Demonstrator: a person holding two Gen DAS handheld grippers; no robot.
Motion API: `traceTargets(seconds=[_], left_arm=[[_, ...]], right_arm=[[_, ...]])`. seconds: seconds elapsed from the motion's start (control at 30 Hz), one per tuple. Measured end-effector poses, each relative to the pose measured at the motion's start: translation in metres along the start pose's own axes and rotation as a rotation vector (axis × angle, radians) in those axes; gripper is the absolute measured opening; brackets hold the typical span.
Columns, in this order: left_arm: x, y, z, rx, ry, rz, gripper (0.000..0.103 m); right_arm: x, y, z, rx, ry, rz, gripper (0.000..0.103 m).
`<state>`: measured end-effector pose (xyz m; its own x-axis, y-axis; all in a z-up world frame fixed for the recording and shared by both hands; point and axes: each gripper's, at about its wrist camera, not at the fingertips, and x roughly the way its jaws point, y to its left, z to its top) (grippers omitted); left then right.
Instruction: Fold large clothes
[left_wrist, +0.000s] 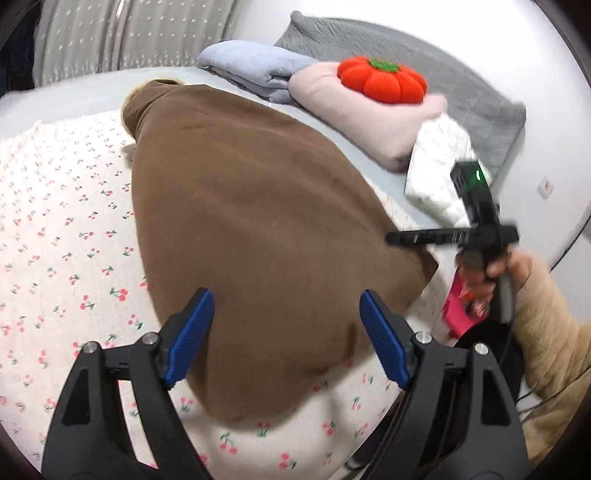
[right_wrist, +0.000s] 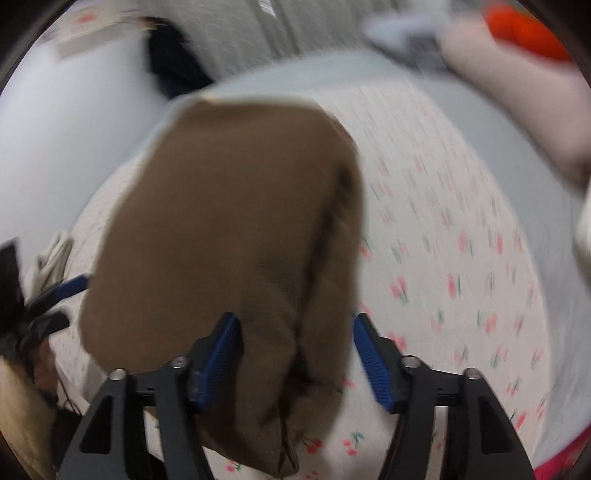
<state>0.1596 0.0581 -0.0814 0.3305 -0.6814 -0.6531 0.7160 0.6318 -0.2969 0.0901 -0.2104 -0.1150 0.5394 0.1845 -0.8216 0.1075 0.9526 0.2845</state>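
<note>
On the bed, a brown garment (left_wrist: 258, 229) is laid out flat over a white bedspread (left_wrist: 62, 236) printed with little red cherries, and it looks already folded into a longish, rounded slab with smooth, thick fabric and hardly any wrinkles. A lighter tan lining can be spotted at the far end (left_wrist: 155, 86), where what seems to be a hood or collar opening is bunched up. The long axis is run from the near edge of the bed up toward the far end, with that opening pointed away from both cameras; in the right wrist view a doubled-over edge with a dark crease is seen down its right side (right_wrist: 332, 236). The left gripper (left_wrist: 286, 332) is held wide apart just above the near end of the garment, nothing pinched between the blue pads. The right gripper (right_wrist: 295, 354) is likewise spread wide over the near right edge of the cloth, and no fabric is clamped, though that view is pretty blurred. Further back, a grey folded blanket (left_wrist: 255, 68), a pink pillow (left_wrist: 373, 118) topped with an orange pumpkin-shaped cushion (left_wrist: 382, 79), and a white quilted pillow (left_wrist: 439, 166) are stacked near the wall.
</note>
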Motion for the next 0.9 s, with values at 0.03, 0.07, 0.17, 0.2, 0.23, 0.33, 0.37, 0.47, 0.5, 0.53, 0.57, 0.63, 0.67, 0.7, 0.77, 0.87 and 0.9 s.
traceTargets(seconds=[0.03, 0.07, 0.17, 0.2, 0.23, 0.33, 0.37, 0.47, 0.5, 0.53, 0.57, 0.63, 0.67, 0.7, 0.77, 0.87, 0.9], left_arm=[[-0.002, -0.004, -0.003, 0.007, 0.017, 0.029, 0.081], [-0.005, -0.006, -0.007, 0.004, 0.027, 0.046, 0.081], [-0.019, -0.009, -0.013, -0.035, 0.020, 0.104, 0.081], [-0.024, -0.010, -0.012, -0.053, 0.010, 0.126, 0.081], [-0.029, -0.010, -0.012, -0.079, 0.001, 0.149, 0.081], [-0.043, -0.009, -0.013, -0.212, -0.017, 0.207, 0.083], [-0.047, -0.010, -0.016, -0.275, -0.021, 0.223, 0.083], [-0.051, -0.021, -0.022, -0.355, -0.035, 0.295, 0.086], [-0.050, -0.025, -0.023, -0.362, -0.034, 0.321, 0.086], [-0.050, -0.030, -0.024, -0.366, -0.031, 0.350, 0.087], [-0.049, -0.036, -0.027, -0.374, -0.024, 0.395, 0.087], [-0.047, -0.044, -0.029, -0.379, -0.011, 0.459, 0.088], [-0.044, -0.050, -0.031, -0.379, 0.001, 0.503, 0.088], [-0.044, -0.052, -0.032, -0.376, 0.005, 0.521, 0.088], [-0.040, -0.063, -0.035, -0.356, 0.018, 0.553, 0.096], [-0.038, -0.076, -0.038, -0.323, 0.017, 0.613, 0.102], [-0.037, -0.079, -0.038, -0.319, 0.022, 0.623, 0.102]], right_arm=[[-0.001, -0.006, 0.000, 0.035, 0.011, 0.015, 0.067], [-0.008, -0.006, -0.003, 0.044, 0.003, 0.006, 0.068], [-0.037, 0.007, -0.008, 0.008, -0.082, -0.059, 0.070], [-0.047, 0.012, -0.012, -0.002, -0.105, -0.070, 0.070], [-0.052, 0.015, -0.014, -0.003, -0.114, -0.073, 0.072], [-0.065, 0.026, -0.025, -0.006, -0.131, -0.096, 0.077], [-0.068, 0.029, -0.029, -0.007, -0.133, -0.103, 0.077], [-0.074, 0.043, -0.039, -0.017, -0.142, -0.127, 0.079], [-0.076, 0.048, -0.044, -0.021, -0.143, -0.131, 0.080], [-0.077, 0.052, -0.047, -0.022, -0.142, -0.134, 0.080], [-0.078, 0.056, -0.050, -0.022, -0.143, -0.138, 0.080], [-0.080, 0.065, -0.058, -0.026, -0.150, -0.163, 0.081], [-0.081, 0.068, -0.061, -0.026, -0.155, -0.182, 0.082], [-0.083, 0.071, -0.065, -0.028, -0.161, -0.202, 0.083], [-0.084, 0.075, -0.069, -0.031, -0.170, -0.226, 0.083], [-0.087, 0.080, -0.077, -0.030, -0.184, -0.264, 0.084], [-0.088, 0.081, -0.080, -0.028, -0.193, -0.285, 0.086]])
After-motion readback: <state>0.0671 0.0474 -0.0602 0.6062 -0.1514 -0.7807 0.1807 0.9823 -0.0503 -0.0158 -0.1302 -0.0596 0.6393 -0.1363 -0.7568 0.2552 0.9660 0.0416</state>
